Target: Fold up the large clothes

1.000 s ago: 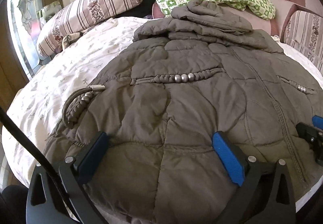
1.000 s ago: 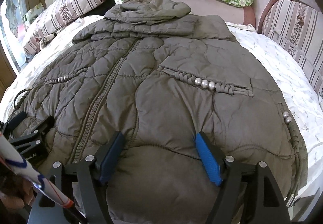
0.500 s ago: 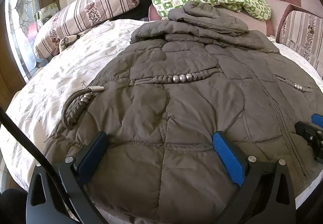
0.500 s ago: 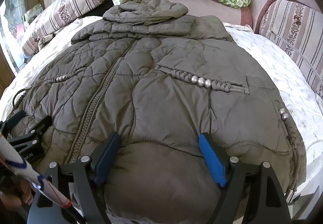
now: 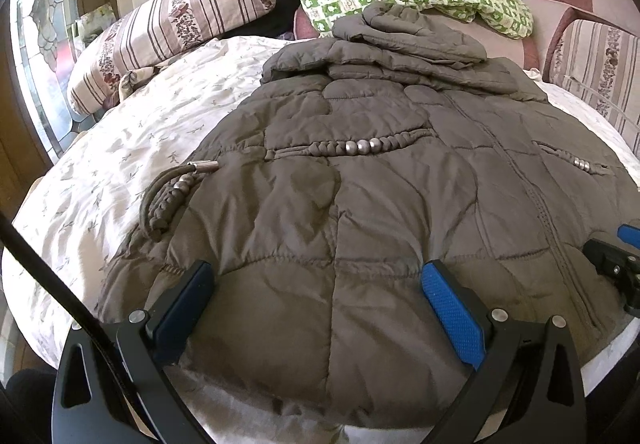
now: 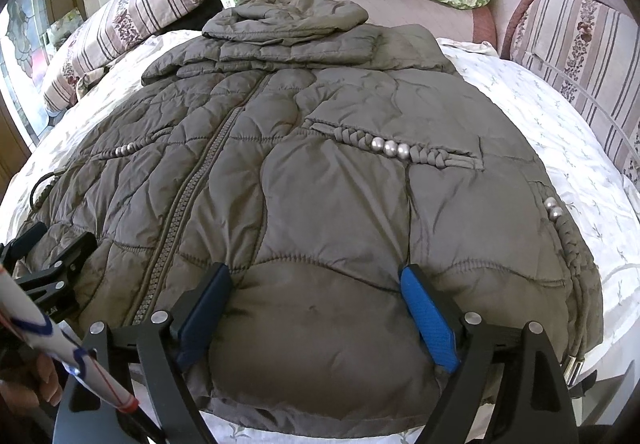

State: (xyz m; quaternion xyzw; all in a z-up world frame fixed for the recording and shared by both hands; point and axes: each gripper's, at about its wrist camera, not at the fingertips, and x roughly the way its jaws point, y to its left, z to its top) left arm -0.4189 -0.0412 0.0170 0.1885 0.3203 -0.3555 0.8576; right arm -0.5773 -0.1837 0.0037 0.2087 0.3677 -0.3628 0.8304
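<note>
Quilted hooded coat (image 6: 320,172) spread front-up on the bed (image 6: 540,116), long axis running from hem to hood directly away from both tools; left hand-held gripper (image 5: 316,284) released, right hand-held gripper (image 6: 316,284) opening, each straddling the near hem ungripped.

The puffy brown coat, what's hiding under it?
The quilted coat lies spread on a white floral bedspread, which shows all around it. Whatever lies directly beneath the coat is covered, so I cannot tell.
</note>
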